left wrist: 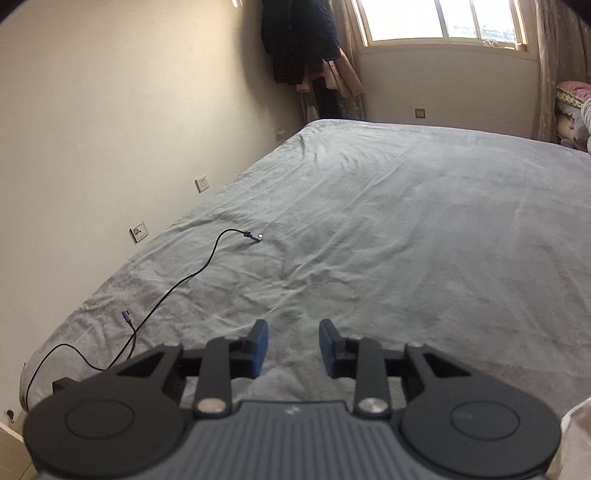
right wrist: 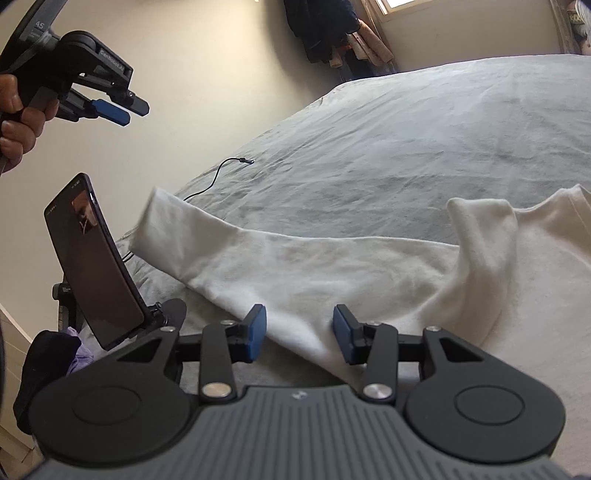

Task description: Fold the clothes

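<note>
Bedroom scene, basically, with everything placed around one big bed (left wrist: 406,221) covered in a wrinkled grey sheet. Cream walls are seen along the bed's left side, dotted with a few wall sockets (left wrist: 201,183). Beyond the far edge of the bed a bright window (left wrist: 439,18) is set in the wall, and dark clothes (left wrist: 299,37) are hung in the corner next to it, with something pinkish behind them (hard to make out, maybe more garments). A thin black cable (left wrist: 177,284) is snaked across the near left part of the bed, its plug end lying free on the sheet.

A white garment (right wrist: 332,269) is spread on the near side of the bed, with one long sleeve (right wrist: 173,229) stretched out toward the bed's left edge and the collar bunched up to the right. A phone (right wrist: 92,266) is propped on a stand just off the bed's near left corner.

The left gripper (left wrist: 293,343) is held above the bed, gripped by a hand (right wrist: 18,122) in the right wrist view; its jaws are parted with nothing between them. The right gripper (right wrist: 299,332) is hovered low over the garment's hem, jaws standing partly open, fabric seen beneath the gap but not pinched.
</note>
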